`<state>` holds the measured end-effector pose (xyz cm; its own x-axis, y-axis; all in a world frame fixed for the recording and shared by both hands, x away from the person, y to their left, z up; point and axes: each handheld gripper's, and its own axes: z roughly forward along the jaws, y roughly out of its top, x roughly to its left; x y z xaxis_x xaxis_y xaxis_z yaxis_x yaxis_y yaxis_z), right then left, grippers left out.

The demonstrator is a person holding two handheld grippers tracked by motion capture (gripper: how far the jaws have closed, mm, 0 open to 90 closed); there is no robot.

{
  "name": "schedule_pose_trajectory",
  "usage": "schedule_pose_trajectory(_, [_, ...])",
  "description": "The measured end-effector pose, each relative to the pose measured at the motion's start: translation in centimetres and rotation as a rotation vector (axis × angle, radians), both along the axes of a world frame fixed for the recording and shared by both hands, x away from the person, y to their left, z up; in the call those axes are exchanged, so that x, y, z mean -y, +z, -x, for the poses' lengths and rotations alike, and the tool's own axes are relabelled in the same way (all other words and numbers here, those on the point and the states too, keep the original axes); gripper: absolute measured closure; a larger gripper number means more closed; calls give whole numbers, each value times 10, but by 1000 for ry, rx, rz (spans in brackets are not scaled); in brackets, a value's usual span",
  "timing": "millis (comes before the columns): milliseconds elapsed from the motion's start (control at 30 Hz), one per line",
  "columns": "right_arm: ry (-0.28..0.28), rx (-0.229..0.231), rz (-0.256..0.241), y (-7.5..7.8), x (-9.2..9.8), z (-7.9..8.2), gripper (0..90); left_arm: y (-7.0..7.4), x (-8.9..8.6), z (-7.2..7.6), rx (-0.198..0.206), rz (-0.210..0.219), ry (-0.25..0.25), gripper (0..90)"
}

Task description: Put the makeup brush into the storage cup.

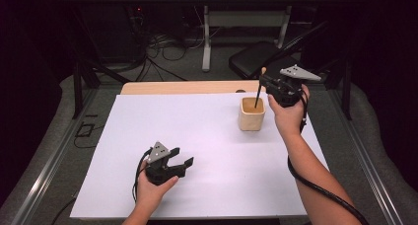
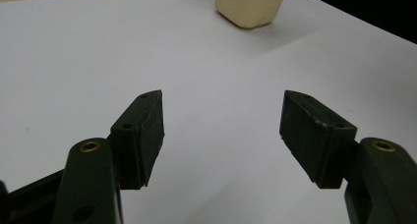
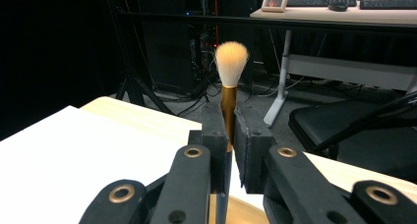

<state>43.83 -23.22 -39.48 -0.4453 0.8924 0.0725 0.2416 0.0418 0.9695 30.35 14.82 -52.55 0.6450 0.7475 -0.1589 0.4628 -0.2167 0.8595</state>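
A cream wooden cup [image 1: 252, 114] stands on the white sheet [image 1: 197, 151] at the right rear; its base is at the top of the left gripper view, cup [image 2: 251, 5]. My right gripper [image 1: 267, 82] is shut on a makeup brush [image 1: 259, 93] just above the cup, the dark handle reaching down into it. In the right gripper view the gold ferrule and pale bristle head of the brush [image 3: 231, 71] stand upright above the closed right gripper [image 3: 231, 135]. My left gripper [image 1: 181, 161] rests low over the sheet at front left, open and holding nothing, left gripper [image 2: 222, 130].
The sheet covers most of a light wooden table [image 1: 182, 87]. A black folding chair [image 1: 256, 57] and a white desk frame [image 1: 207, 32] stand behind the table, with cables on the floor. Metal rails run along both table sides.
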Motion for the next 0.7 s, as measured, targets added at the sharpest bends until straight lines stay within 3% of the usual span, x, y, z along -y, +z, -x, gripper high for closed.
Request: schedule_pose_trajectory(700, [-11,-31,27,-21,3,0,841,0,0,0,-3,-2,-3,338])
